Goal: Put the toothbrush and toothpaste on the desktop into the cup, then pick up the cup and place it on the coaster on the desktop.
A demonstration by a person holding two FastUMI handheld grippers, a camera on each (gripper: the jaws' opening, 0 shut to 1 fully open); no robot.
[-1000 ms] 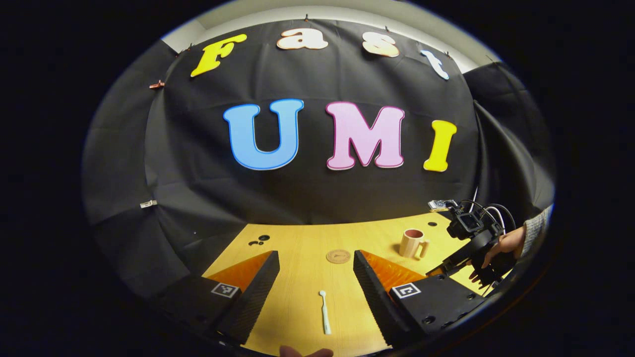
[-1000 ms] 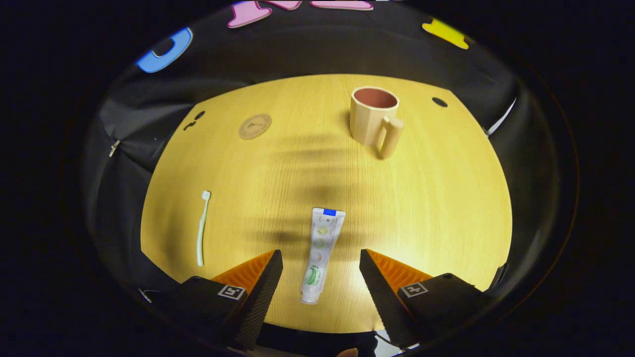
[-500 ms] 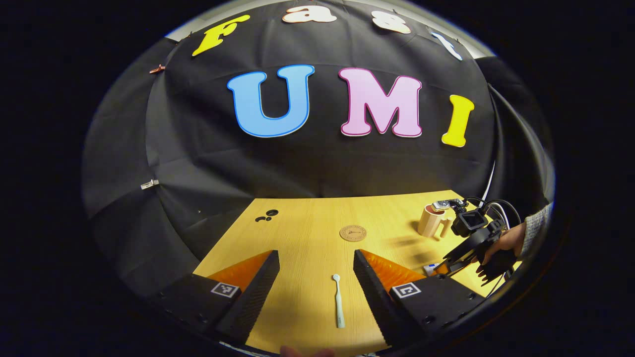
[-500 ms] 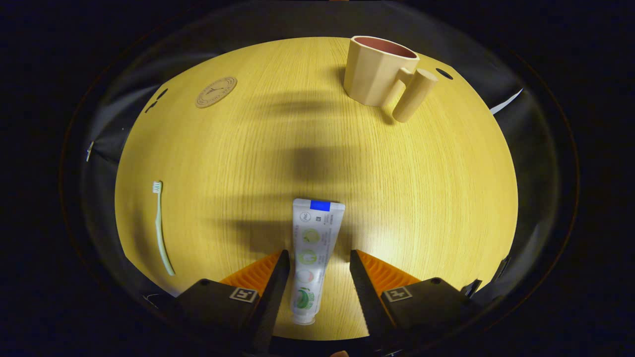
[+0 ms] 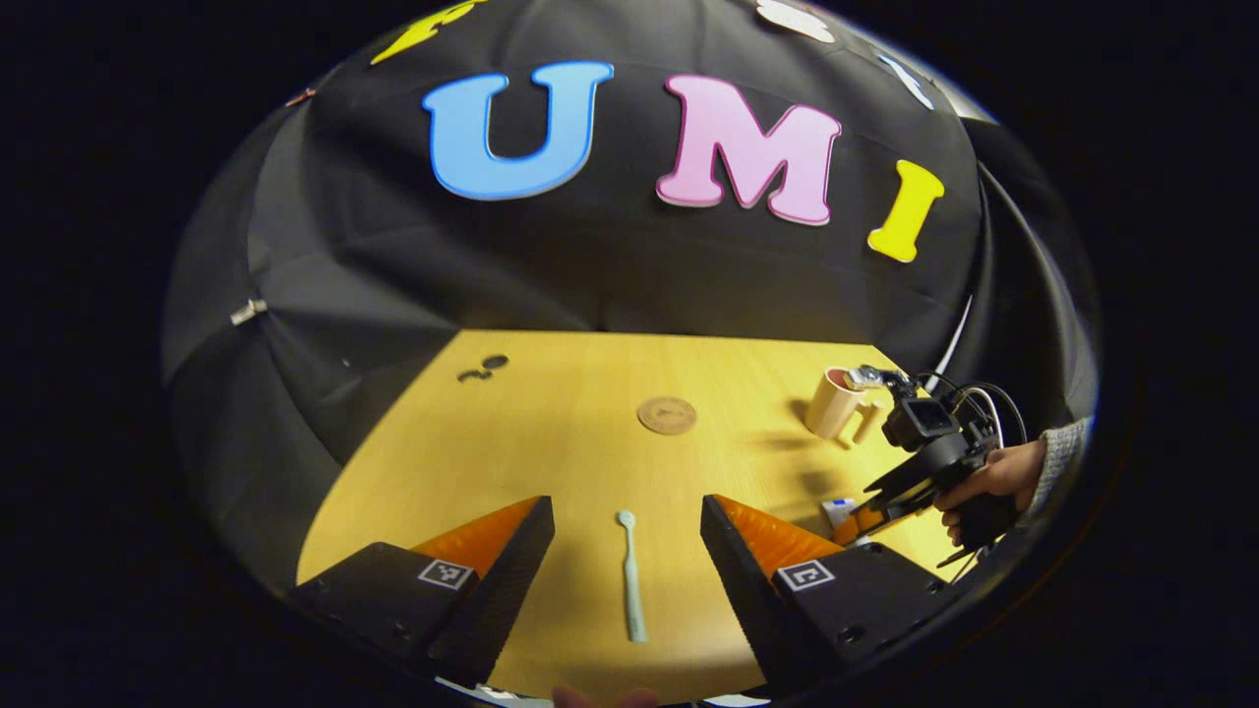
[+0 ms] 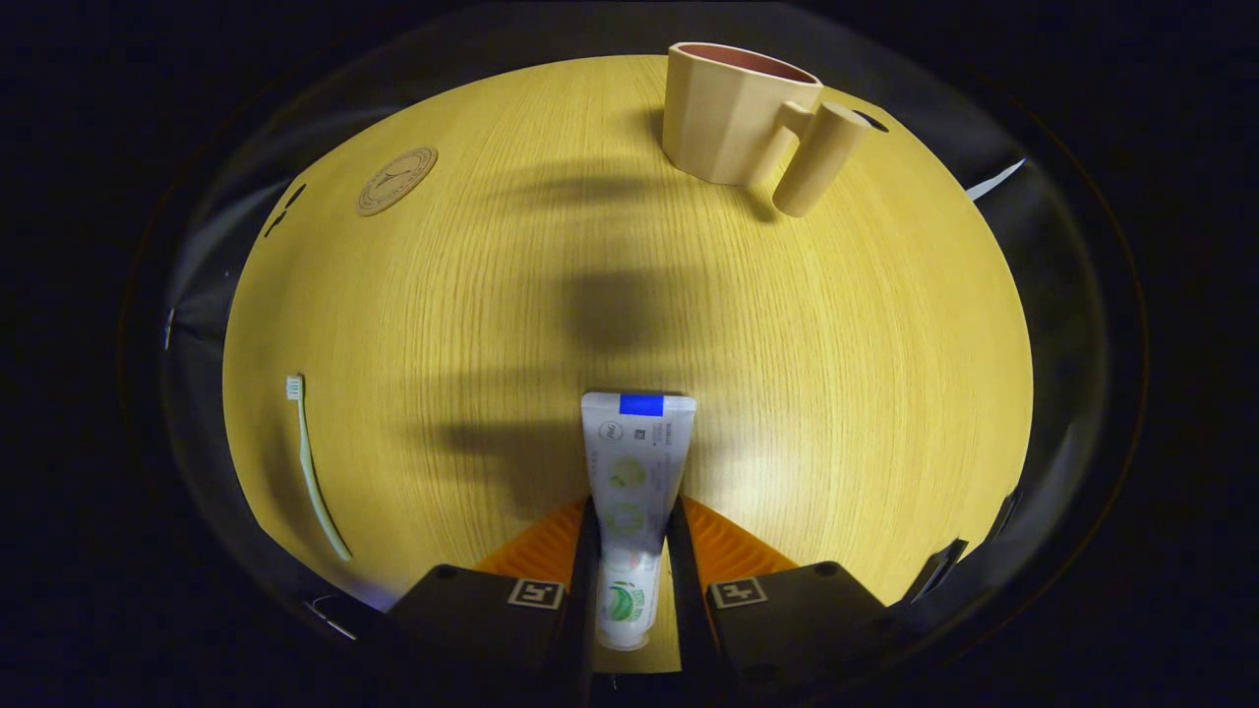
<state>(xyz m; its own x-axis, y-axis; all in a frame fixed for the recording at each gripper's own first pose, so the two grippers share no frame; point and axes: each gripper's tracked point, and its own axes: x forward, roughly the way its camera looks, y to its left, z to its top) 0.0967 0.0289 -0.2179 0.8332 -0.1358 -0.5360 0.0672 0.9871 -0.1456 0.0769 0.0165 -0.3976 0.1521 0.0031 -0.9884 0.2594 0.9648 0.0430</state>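
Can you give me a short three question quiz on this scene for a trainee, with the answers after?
1. True or false: the right gripper is shut on the toothpaste.
2. What lies on the desktop between the fingers of the open left gripper? A) toothbrush B) coaster C) cup
3. Fill in: the cup stands upright, ____ the coaster.

Key
1. True: both fingers press the tube's sides.
2. A, the toothbrush.
3. Apart from.
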